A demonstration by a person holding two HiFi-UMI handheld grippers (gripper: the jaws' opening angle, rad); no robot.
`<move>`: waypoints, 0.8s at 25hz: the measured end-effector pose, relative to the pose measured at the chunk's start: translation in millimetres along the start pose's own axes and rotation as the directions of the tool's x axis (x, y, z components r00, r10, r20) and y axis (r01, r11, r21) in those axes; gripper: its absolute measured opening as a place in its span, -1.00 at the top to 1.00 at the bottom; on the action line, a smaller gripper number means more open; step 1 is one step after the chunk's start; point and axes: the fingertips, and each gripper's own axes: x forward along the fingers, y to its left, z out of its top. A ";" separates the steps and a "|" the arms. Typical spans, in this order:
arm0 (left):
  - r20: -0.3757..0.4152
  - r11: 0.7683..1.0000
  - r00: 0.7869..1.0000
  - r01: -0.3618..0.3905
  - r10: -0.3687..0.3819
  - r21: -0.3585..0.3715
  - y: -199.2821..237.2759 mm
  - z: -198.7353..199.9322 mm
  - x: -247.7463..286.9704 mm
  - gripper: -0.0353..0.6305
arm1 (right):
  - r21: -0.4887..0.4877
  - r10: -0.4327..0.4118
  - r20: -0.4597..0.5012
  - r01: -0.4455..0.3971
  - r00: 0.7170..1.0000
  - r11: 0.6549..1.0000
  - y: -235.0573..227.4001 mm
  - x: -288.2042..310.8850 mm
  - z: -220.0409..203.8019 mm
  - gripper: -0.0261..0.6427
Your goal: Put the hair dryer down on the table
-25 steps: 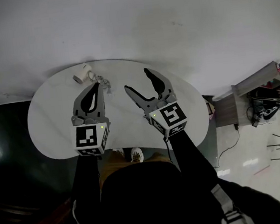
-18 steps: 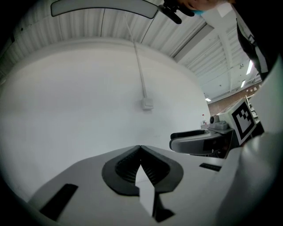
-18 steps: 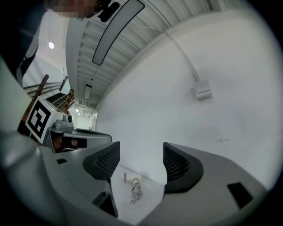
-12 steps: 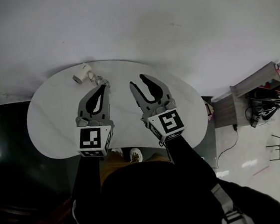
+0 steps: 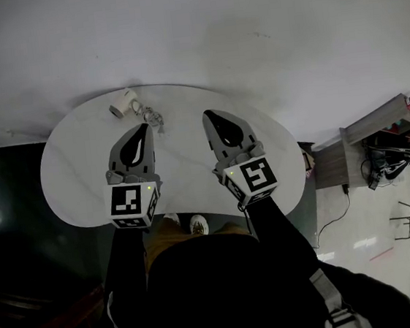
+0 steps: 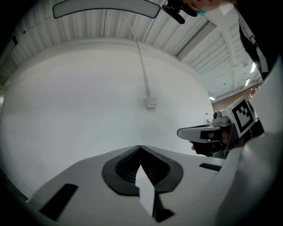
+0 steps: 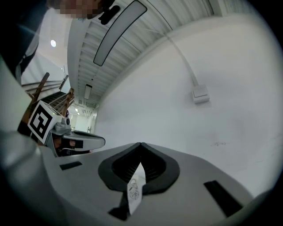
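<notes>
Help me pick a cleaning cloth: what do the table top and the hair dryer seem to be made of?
The table top is white and smooth with faint grey streaks and a soft sheen. It could be laminate or marble-look stone; the view can't settle which. The hair dryer has a white, evenly moulded body, probably plastic, but it is too small here to judge its finish.

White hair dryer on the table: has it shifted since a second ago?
No. The white hair dryer sits at the same spot by the far-left rim of the white oval table.
</notes>
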 end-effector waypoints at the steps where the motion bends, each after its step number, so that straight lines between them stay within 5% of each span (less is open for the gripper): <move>1: -0.002 1.000 1.000 -0.001 0.001 0.004 -0.1 -0.1 0.1 0.85 | 0.008 0.003 0.005 -0.003 1.000 1.000 1.1 -0.1 1.3 0.84; 16: -0.001 1.000 1.000 -0.019 0.019 0.025 -4.8 3.7 1.1 0.85 | 0.064 -0.014 0.011 0.013 1.000 0.998 -9.3 -7.8 0.5 0.84; 20: 0.009 0.999 1.000 -0.006 0.006 -0.044 -7.2 6.1 3.0 0.85 | 0.031 -0.003 0.012 0.003 1.000 1.000 -6.6 -8.1 5.1 0.84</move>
